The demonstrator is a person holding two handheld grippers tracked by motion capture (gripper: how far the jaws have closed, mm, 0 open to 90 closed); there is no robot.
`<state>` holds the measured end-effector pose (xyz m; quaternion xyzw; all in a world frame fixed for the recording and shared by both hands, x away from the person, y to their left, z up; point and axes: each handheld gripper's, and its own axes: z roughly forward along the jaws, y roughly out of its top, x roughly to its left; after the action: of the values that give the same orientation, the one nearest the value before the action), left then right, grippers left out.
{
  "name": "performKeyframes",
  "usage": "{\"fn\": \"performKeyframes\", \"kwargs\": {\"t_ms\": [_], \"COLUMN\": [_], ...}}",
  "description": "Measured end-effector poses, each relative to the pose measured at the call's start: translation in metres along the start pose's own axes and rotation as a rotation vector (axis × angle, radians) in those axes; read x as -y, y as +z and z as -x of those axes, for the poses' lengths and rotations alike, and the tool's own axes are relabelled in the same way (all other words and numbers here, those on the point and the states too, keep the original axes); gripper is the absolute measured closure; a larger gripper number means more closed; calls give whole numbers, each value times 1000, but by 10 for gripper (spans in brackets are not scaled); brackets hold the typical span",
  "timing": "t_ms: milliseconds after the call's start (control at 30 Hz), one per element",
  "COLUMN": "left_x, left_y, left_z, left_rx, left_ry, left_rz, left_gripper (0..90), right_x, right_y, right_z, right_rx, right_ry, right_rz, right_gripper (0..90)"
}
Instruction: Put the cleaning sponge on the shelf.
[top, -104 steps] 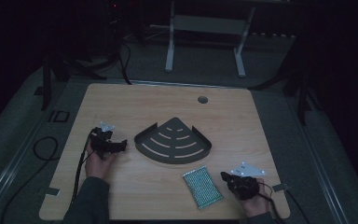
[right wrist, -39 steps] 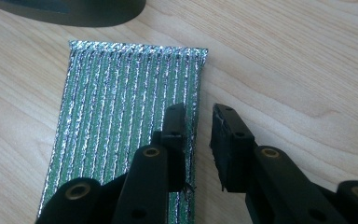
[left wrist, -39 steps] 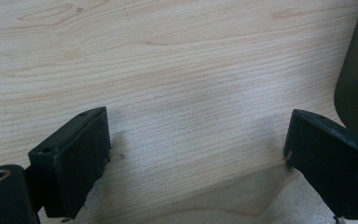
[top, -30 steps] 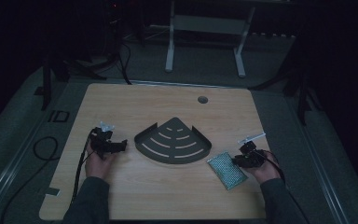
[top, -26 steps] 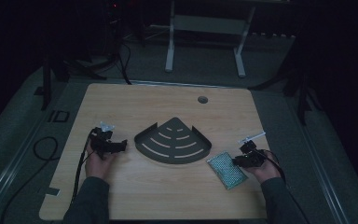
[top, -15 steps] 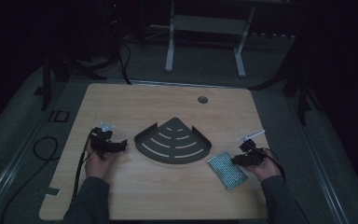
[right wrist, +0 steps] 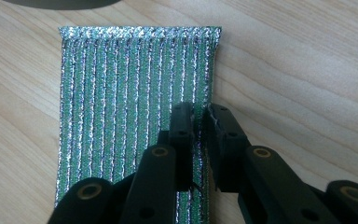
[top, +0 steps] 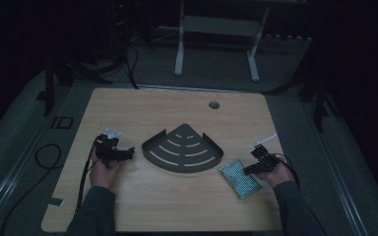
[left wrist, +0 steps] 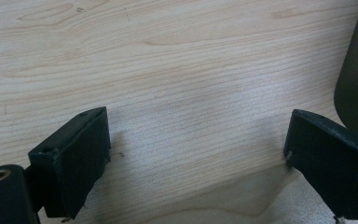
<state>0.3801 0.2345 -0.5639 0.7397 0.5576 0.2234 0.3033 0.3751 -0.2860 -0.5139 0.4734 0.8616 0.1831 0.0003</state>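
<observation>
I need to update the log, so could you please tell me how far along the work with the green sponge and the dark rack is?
Done: the glittery green sponge lies beside the dark quarter-round metal rack. In hand: the right gripper, its jaws just closing, pinches the sponge's edge. Left: lifting it, likely onto the rack; the left gripper waits open.

The counter (right wrist: 307, 60) is pale wood with fine grain and a smooth, matt finish. The pad (right wrist: 135, 88) at 5 o'clock of the tray (top: 183, 149) looks like woven cloth, ribbed, with glittering green-silver metallic thread. The tray looks matt, dark and smooth. The right claw (right wrist: 200, 116) is matt black plastic.
</observation>
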Motion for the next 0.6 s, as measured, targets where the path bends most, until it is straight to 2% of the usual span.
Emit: {"fn": "performKeyframes", "kwargs": {"t_ms": [167,300,500,600], "left_x": [0,0,0,0], "left_y": [0,0,0,0], "left_z": [0,0,0,0], "left_rx": [0,0,0,0], "left_ry": [0,0,0,0], "left_rz": [0,0,0,-1], "left_gripper": [76,76,76,76], "right_x": [-2,-7,-9,-10], "right_y": [1,-1,-4,-8], "right_z": [-1,-8,-14,-14], "right_rx": [3,54,59,61], "right_ry": [-11,-55,-91,-98], "right_rz": [-21,-54,-84,-83], "right_gripper": [859,892,895,895]}}
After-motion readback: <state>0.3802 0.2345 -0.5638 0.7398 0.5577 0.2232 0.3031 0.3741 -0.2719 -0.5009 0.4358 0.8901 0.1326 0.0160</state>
